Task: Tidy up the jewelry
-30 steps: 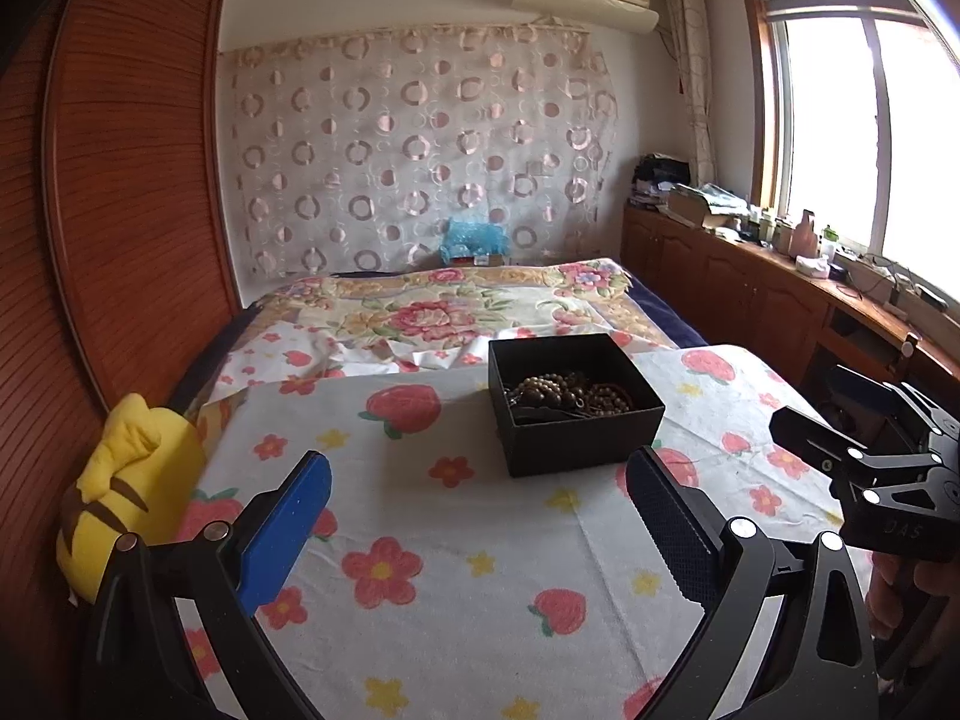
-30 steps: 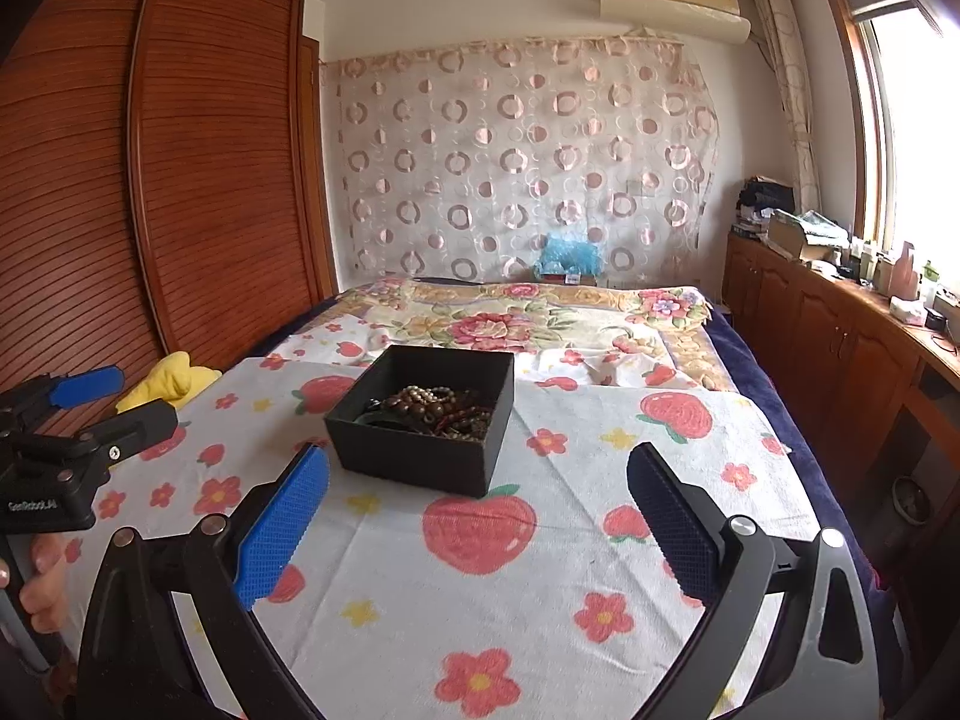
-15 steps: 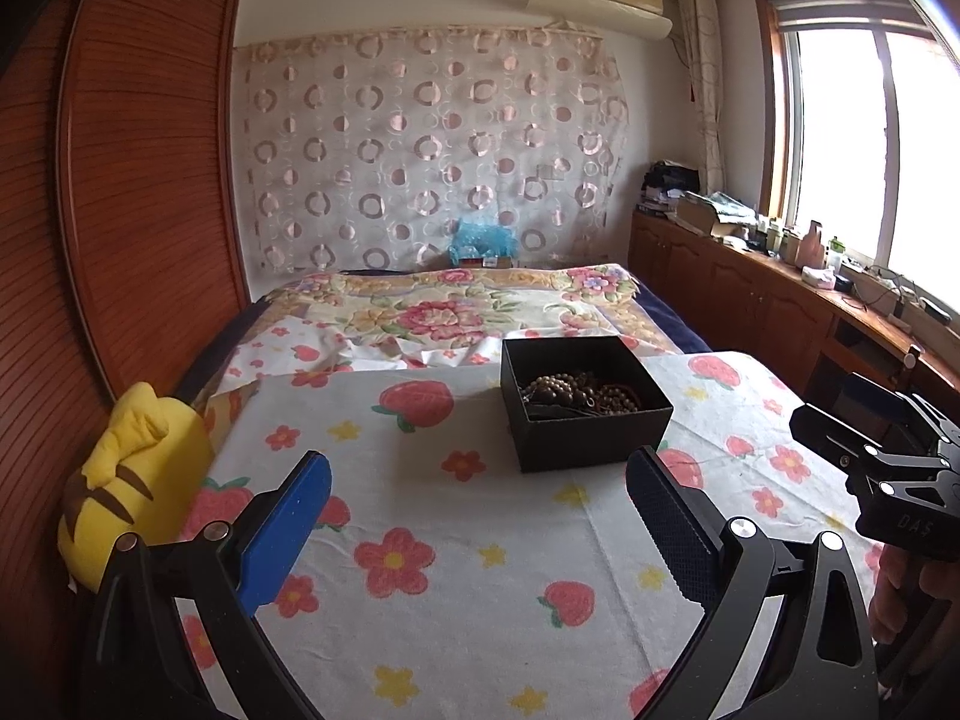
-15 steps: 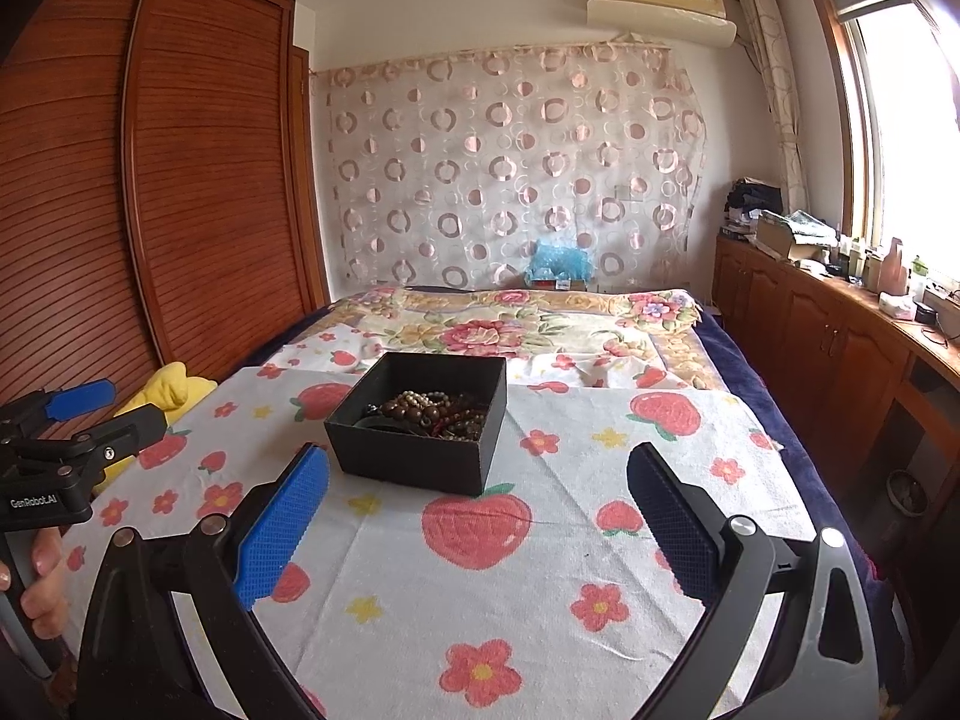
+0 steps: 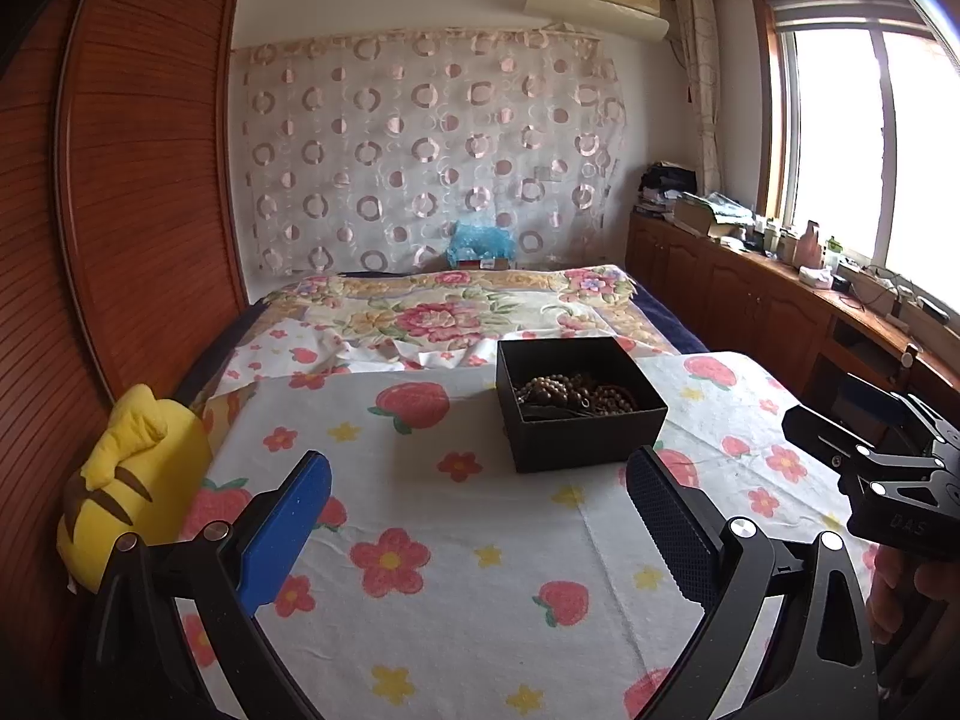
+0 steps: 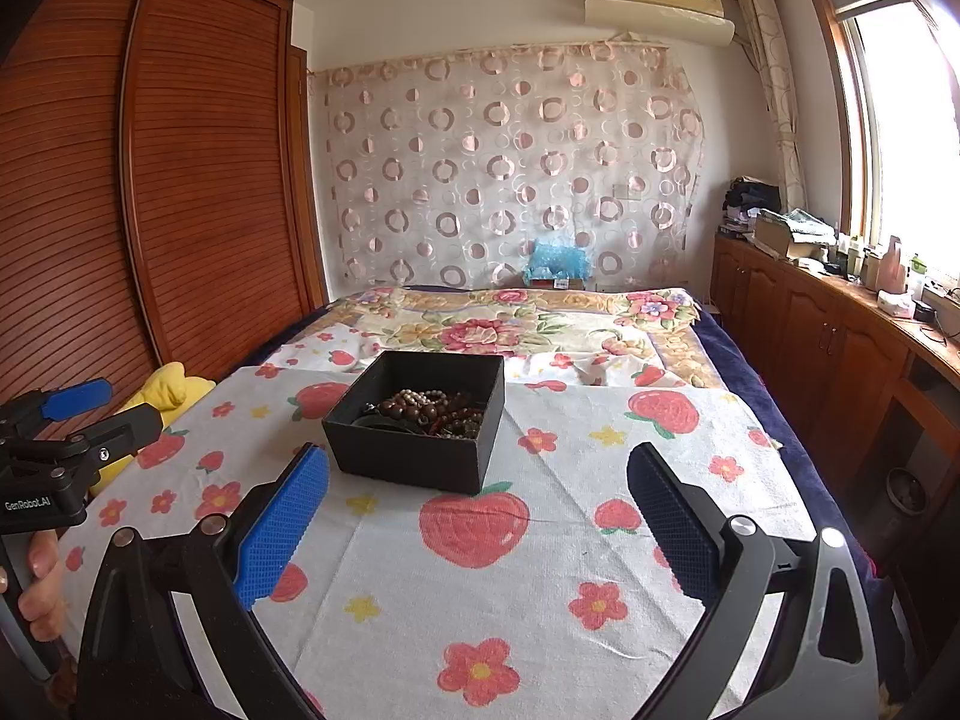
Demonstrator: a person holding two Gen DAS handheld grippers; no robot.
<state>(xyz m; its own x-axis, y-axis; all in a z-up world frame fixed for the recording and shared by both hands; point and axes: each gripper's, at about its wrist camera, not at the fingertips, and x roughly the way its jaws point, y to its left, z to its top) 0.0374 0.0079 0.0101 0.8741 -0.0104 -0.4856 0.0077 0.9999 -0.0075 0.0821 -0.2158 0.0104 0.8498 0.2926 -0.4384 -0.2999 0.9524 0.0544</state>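
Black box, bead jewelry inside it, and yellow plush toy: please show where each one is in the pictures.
black box (image 6: 414, 459), right wrist view, on its front outer wall.
bead jewelry (image 6: 435, 411), right wrist view, on the brown beads inside the box.
yellow plush toy (image 5: 129, 486), left wrist view, on its yellow body beside the cloth.

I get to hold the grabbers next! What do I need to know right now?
Left gripper: open, holding nothing, hovering over the flowered cloth.
Right gripper: open and holding nothing too.
The black box sits on the cloth ahead of both grippers, with brown bead strings piled inside.
Done: nothing that shows; the beads lie in a tangle in the box.
Left: reach into the box and sort the beads.
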